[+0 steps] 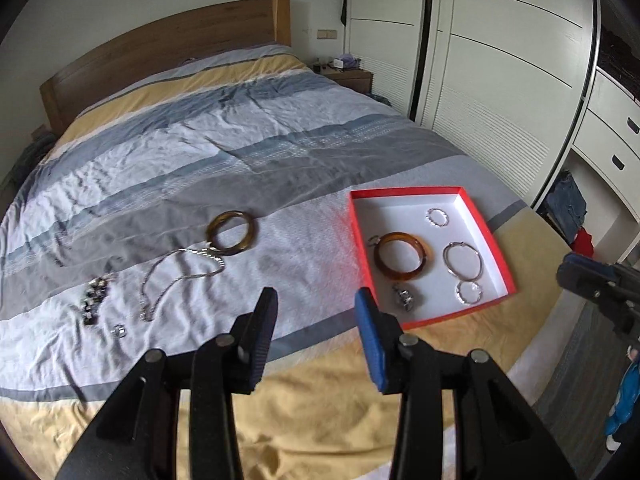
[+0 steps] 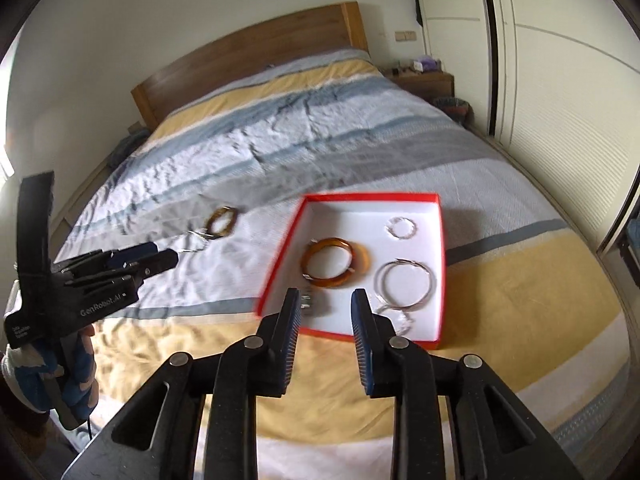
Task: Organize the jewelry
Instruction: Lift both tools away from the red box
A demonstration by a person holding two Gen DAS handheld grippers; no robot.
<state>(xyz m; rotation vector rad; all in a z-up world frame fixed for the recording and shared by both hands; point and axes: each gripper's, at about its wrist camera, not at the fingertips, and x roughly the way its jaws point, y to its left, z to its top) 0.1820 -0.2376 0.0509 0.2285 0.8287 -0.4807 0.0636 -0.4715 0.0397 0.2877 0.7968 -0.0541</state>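
Observation:
A red box (image 1: 484, 224) (image 2: 280, 256) with a white inside lies on the bed. It holds an amber bangle (image 1: 402, 256) (image 2: 334, 268), a large silver hoop (image 1: 464, 260) (image 2: 404, 284), two small silver rings and a metal clip. On the bedspread to its left lie a dark brown bangle (image 1: 232, 232) (image 2: 222, 222), a silver chain (image 1: 180, 276), a dark bead bracelet (image 1: 94, 300) and a small ring (image 1: 119, 331). My left gripper (image 1: 316, 300) (image 2: 160, 256) is open and empty above the bedspread. My right gripper (image 2: 326, 300) (image 1: 572, 268) is open and empty over the box's near edge.
The bed has a wooden headboard (image 1: 168, 40). A white wardrobe (image 1: 500, 60) stands on the right, with a nightstand (image 1: 348, 76) beside the bed. The yellow band of the bedspread (image 2: 520, 280) lies near me.

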